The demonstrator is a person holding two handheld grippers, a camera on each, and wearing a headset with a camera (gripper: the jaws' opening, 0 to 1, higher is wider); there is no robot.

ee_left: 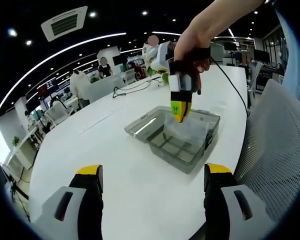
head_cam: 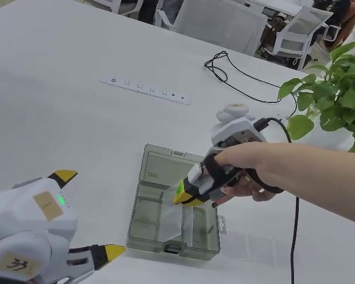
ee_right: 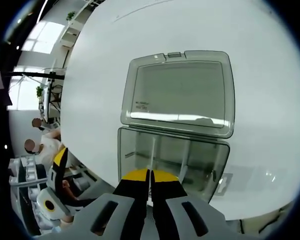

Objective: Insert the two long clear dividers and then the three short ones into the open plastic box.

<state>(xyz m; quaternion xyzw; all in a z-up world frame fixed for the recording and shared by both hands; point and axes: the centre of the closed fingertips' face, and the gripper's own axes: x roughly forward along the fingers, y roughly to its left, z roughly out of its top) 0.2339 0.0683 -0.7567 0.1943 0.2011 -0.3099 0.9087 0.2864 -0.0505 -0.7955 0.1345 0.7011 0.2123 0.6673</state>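
- Fingers [ee_right: 135, 176] of right gripper [ee_right: 150, 175] pressed together on a clear divider [ee_right: 151, 152], seen edge-on between the tips.
- Open plastic box [head_cam: 143, 204] on white surface [head_cam: 77, 118], lid [head_cam: 165, 165] flat behind it.
- Divider hanging straight below the tips, lower edge apparently inside the base.
- Sheet's long axis judged front wall to hinge wall; long or short piece not determinable.
- Left gripper [head_cam: 89, 213] with fingers wide apart, empty, well apart from box; right far nearer.
- Coming move judged straight down, sheet aligned with wall slots.
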